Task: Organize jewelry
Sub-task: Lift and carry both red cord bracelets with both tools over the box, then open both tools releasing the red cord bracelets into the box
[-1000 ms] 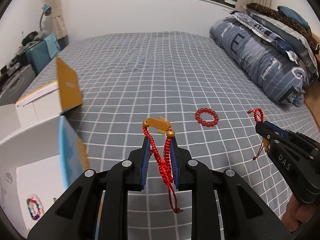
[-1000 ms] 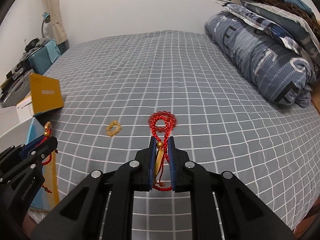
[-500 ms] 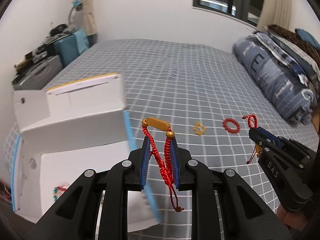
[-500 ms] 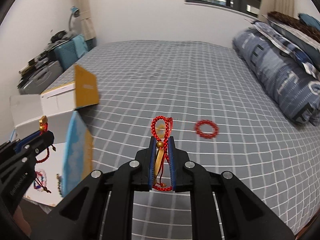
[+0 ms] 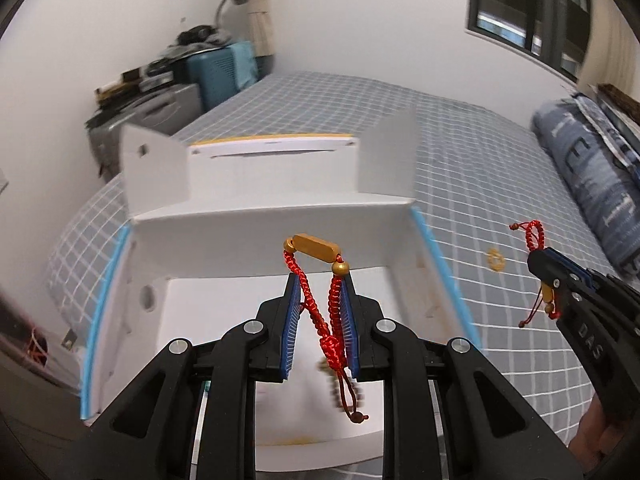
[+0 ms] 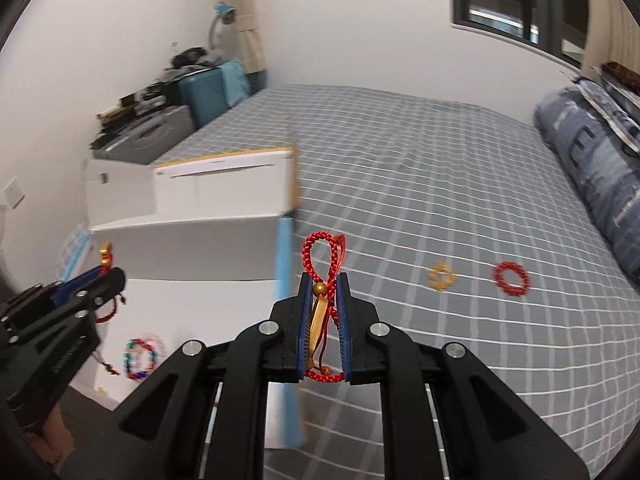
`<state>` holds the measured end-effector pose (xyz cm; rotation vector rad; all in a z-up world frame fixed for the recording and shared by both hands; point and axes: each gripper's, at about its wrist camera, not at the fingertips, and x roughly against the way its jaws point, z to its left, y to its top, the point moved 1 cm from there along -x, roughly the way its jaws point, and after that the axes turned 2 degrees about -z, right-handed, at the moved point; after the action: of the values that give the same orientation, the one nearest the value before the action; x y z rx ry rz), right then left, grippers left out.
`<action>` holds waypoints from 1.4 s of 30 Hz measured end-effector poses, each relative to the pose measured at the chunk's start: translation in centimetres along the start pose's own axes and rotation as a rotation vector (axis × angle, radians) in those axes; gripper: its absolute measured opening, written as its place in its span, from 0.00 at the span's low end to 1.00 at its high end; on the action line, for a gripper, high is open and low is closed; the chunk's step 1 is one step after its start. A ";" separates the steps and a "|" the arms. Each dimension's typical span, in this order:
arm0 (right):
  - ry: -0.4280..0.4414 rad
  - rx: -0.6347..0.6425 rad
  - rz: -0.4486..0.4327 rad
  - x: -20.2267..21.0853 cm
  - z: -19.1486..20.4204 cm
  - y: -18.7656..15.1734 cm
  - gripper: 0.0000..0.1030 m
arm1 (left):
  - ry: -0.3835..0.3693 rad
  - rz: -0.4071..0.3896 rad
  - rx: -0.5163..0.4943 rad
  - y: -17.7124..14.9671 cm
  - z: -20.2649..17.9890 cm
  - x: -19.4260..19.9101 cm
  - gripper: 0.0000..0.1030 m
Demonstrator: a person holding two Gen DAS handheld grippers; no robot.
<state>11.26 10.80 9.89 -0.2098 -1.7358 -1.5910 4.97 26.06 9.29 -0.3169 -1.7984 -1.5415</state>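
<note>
My left gripper (image 5: pixel 320 280) is shut on a red braided cord bracelet with a gold bar (image 5: pixel 316 249), held above the open white box (image 5: pixel 280 220). My right gripper (image 6: pixel 323 280) is shut on a second red cord bracelet (image 6: pixel 322 258) with a gold piece between the pads, just right of the box's blue edge (image 6: pixel 285 256). Each gripper shows in the other's view: the right gripper (image 5: pixel 538 258) and the left gripper (image 6: pixel 108 276). A colourful bead bracelet (image 6: pixel 140 356) lies in the box. On the bed lie a gold ring bracelet (image 6: pixel 442 276) and a red bead bracelet (image 6: pixel 512 279).
The grey checked bed (image 6: pixel 440 200) stretches away to a white wall. A rolled blue duvet (image 6: pixel 592 168) lies along the right side. A teal suitcase (image 6: pixel 208 92) and cluttered boxes stand by the wall behind the white box. The box flaps (image 5: pixel 384 160) stand upright.
Both grippers have swung left with their bracelets. The left one now hangs over the open box and the right one has come up beside its blue edge. The loose bracelets have slid rightward in view.
</note>
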 end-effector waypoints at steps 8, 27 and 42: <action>0.087 0.109 0.045 -2.5 8.2 -1.6 0.11 | 0.058 0.041 0.057 -2.2 5.5 -1.1 0.19; 0.046 0.119 0.219 -8.1 9.9 -4.3 0.11 | 0.085 0.170 0.086 -4.2 8.6 -5.5 0.19; 0.055 0.134 0.189 -7.4 10.5 -4.2 0.27 | 0.090 0.140 0.106 -4.1 8.9 -4.2 0.42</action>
<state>9.65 22.16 2.73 -0.2543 -1.7190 -1.3284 2.13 34.40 3.30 -0.3105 -1.7423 -1.3382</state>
